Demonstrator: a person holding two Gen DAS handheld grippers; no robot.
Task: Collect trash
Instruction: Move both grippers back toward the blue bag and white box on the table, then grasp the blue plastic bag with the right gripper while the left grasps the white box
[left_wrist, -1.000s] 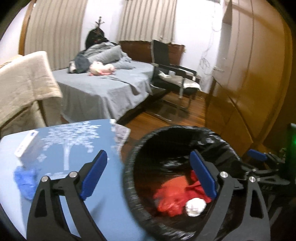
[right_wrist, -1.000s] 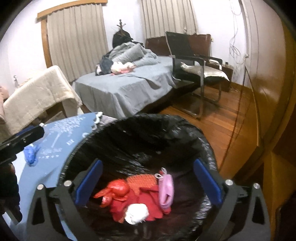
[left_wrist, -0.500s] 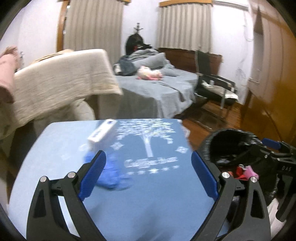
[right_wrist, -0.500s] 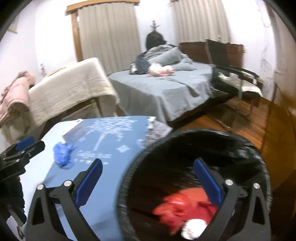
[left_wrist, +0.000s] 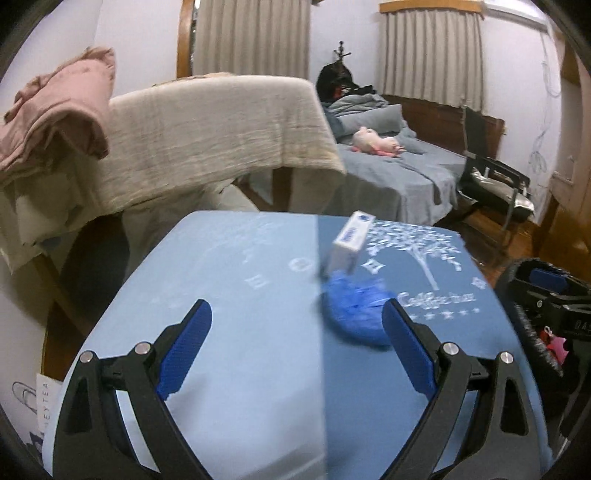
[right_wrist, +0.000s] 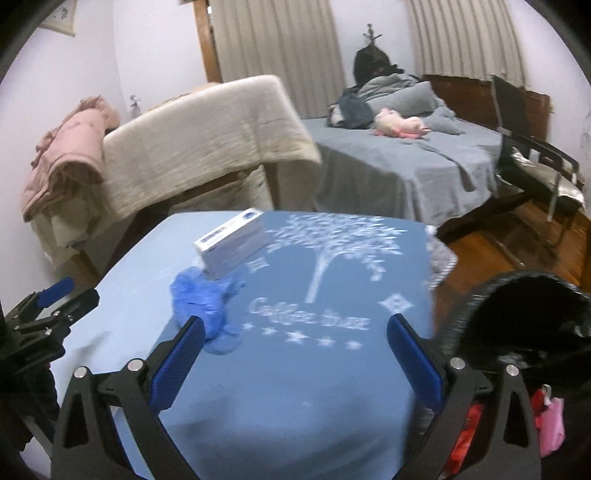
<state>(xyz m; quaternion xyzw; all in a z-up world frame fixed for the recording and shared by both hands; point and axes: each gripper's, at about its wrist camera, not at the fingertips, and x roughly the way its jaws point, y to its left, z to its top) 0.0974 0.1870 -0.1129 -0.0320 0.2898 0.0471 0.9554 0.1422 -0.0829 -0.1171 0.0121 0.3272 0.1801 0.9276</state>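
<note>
Both grippers are held low over the near edge of the blue tablecloth (left_wrist: 236, 369), with nothing between their fingers. The jaws of the left gripper (left_wrist: 295, 350) are spread wide, and those of the right gripper (right_wrist: 295, 360) are equally wide; this is judged a ready stance for a fresh pick-up.

Just beyond the left gripper, the crumpled blue glove (left_wrist: 354, 314) lies on the cloth, close to the inner face of that gripper's right fingertip (left_wrist: 402, 347). In the right wrist view the glove (right_wrist: 207, 310) is seen beside the right gripper's left finger instead, so either tool is judged well placed to take it.

Touching the far side of the glove, a white box (right_wrist: 232, 247) rests on the cloth; whether it counts as trash cannot be told.

To the right of the glove, off the table's edge, the black-lined bin (right_wrist: 524, 317) stands with red and pink scraps already inside, kept near, presumably, so carries are short.

Far behind the glove, a draped beige blanket (left_wrist: 221, 136) and a grey bed (right_wrist: 399, 162) are seen.
</note>
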